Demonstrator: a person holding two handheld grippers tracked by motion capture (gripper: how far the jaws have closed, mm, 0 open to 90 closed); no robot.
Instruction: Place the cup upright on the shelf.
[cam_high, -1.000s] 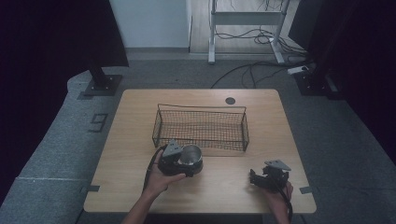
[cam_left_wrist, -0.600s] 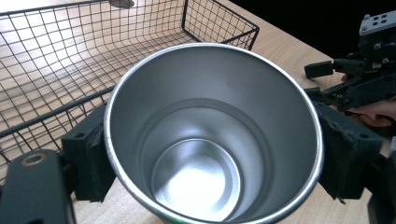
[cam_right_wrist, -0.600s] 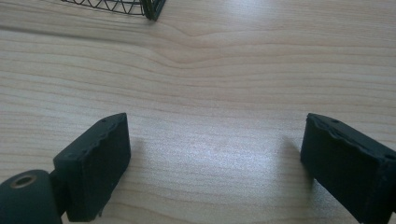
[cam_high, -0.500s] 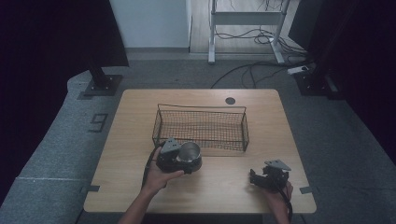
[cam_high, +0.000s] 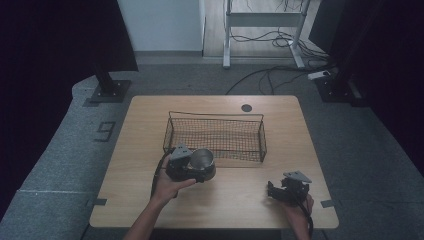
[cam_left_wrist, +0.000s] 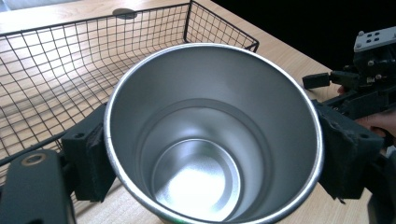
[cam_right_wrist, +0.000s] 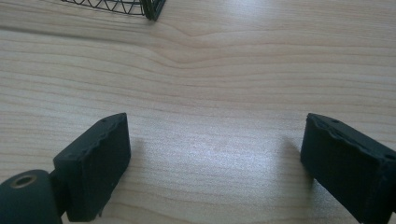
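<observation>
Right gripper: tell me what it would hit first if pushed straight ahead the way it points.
The right gripper, jaws open and empty, points low across the bare table. Going straight on, it would probably meet the wire basket, whose corner lies ahead and somewhat left; depth is unclear.

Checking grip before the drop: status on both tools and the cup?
Left tool shut on steel cup, beside wire basket. Right tool open, empty, over table. Nothing in the way.
</observation>
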